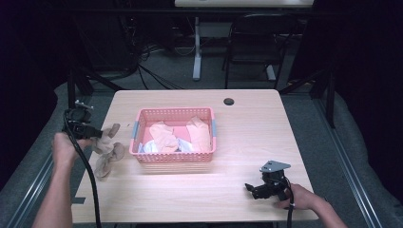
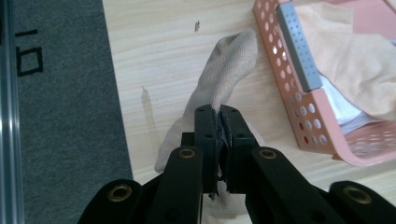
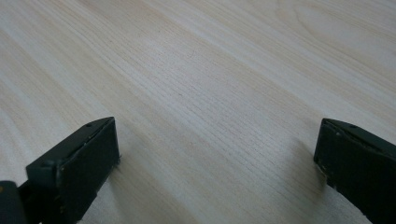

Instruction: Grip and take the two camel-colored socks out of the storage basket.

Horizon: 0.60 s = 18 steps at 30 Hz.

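Pinching a beige sock [image 2: 229, 70] beside the pink basket [image 2: 299, 112], the left gripper's [image 2: 218, 114] jaws are clenched; the right gripper's [image 3: 217, 154] gape.

A light wooden table [image 1: 247, 137] with pale grain carries everything here. A beige sock [image 1: 105, 152] lies on the wood just in front of the left gripper [image 1: 100, 134], its cloth pinched between the closed jaws. Just beyond the sock, on the side away from that gripper, a pink perforated basket [image 1: 174, 158] stands flat on the top. The right gripper [image 1: 251, 188] rests on bare wood well apart from the basket, jaws spread wide. A small dark round hole [image 1: 229, 101] marks the table's far edge, beyond the basket.
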Each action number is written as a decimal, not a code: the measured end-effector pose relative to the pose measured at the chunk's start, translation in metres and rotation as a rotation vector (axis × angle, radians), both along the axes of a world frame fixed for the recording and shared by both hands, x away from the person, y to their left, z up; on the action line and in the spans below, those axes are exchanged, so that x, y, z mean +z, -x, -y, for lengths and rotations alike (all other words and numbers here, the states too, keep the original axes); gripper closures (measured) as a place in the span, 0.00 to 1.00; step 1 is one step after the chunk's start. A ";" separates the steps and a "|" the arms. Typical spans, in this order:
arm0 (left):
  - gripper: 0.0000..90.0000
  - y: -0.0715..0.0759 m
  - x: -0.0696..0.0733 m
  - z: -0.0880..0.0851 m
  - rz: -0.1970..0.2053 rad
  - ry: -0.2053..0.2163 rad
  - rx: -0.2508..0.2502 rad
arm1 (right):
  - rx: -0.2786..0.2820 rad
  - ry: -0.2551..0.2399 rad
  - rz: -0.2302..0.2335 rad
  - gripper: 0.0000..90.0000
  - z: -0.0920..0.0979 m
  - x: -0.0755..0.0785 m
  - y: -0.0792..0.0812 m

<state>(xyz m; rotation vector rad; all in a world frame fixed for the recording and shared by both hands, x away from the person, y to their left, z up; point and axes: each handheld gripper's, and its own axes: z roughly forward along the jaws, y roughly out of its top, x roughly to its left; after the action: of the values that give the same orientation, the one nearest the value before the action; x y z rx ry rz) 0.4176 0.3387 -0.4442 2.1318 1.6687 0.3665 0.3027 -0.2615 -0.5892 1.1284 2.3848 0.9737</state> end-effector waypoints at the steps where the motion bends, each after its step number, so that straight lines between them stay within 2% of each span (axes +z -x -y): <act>1: 0.96 -0.001 -0.005 0.000 -0.008 0.004 0.000 | 0.000 -0.001 0.000 0.00 0.000 0.000 0.000; 8: 0.96 -0.009 -0.045 0.004 -0.063 0.021 0.019 | 0.000 0.000 0.001 0.00 0.000 0.000 0.000; 10: 0.95 -0.010 -0.050 0.004 -0.075 0.026 0.015 | 0.000 0.000 0.001 0.00 0.000 0.000 0.000; 11: 0.95 -0.011 -0.059 0.005 -0.082 0.036 0.018 | 0.000 0.000 0.000 0.00 0.000 0.000 0.000; 13: 0.95 -0.012 -0.066 0.006 -0.097 0.042 0.016 | 0.000 0.000 0.000 0.00 0.000 0.000 0.000; 18: 0.95 -0.013 -0.078 0.008 -0.097 0.061 0.020 | 0.000 -0.001 0.000 0.00 0.000 0.000 0.000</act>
<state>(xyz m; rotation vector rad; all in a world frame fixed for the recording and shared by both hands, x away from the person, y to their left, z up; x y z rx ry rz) 0.4311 0.3312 -0.5227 2.1199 1.7330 0.2185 0.3027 -0.2615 -0.5893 1.1282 2.3845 0.9748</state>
